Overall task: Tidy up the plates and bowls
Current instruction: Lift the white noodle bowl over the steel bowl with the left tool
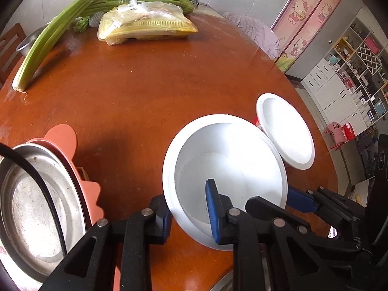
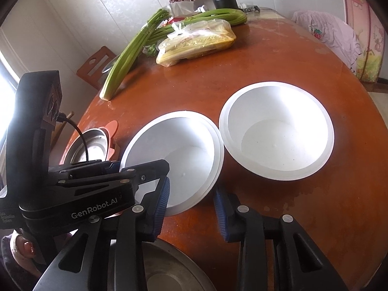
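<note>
Now left claw (image 1: 189, 213) straddles near bowl (image 1: 225, 160) rim, fingers apart.

The left gripper (image 1: 190, 212) has its fingers spread apart and reaches forward; the right gripper (image 2: 191, 214) is likewise spread, held just beside it.

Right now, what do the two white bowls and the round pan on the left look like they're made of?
White bowls: likely glazed ceramic or melamine; smooth, glossy, opaque.
Round pan: stainless steel; grey, dull-reflective, scuffed base.
</note>
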Motion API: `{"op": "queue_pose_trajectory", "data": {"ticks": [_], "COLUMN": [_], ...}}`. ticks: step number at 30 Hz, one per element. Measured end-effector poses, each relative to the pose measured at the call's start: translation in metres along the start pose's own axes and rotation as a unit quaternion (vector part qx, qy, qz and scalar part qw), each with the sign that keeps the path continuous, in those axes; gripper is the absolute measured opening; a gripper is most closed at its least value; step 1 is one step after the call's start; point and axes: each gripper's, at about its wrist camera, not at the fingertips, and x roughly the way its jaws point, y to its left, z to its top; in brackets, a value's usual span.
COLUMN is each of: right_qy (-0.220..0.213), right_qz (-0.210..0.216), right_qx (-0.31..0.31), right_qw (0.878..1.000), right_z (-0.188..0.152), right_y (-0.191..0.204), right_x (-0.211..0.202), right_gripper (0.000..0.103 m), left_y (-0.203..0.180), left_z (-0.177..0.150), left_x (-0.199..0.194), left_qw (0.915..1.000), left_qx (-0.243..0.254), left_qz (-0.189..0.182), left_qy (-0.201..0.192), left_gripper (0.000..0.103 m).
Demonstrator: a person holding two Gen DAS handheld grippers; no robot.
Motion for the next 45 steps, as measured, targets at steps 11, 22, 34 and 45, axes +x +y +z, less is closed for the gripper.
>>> {"op": "queue_pose_trajectory", "data": {"ticks": [11,22,34,45], "right_qy": [-0.024,-0.057,-0.082,-0.086], "right_qz": [0.002,0.001,0.0,0.001], "right_qx": [-0.019,-0.039,-0.056,-0.061], "right_qw": [1.0,0.998,0.995,0.994], "right_z": [-0.001,-0.013,-0.04,-0.069], "right_y": [0.013,0.032,0.048,0.048], "right_x": [-0.021,-0.055,-0.089,-0.107], "right_gripper": [0.038,0.038,0.038,0.039], "left_y": [-0.005,-0.019,-0.032,-0.046], "left_z": [-0.006,-0.025,-0.058,-0.093], "left_x": [-0.028,-0.071,-0.101,-0.108], "left_qw": [0.9996,0.9976,0.9957,0.995], "left_qx": [0.008,0.022,0.032,0.041], "left_qz": [0.006,0.011,0.014,0.018], "left_qy": [-0.028,-0.065,-0.086,-0.089], "left_gripper": [0.024,0.024,0.024,0.024]}}
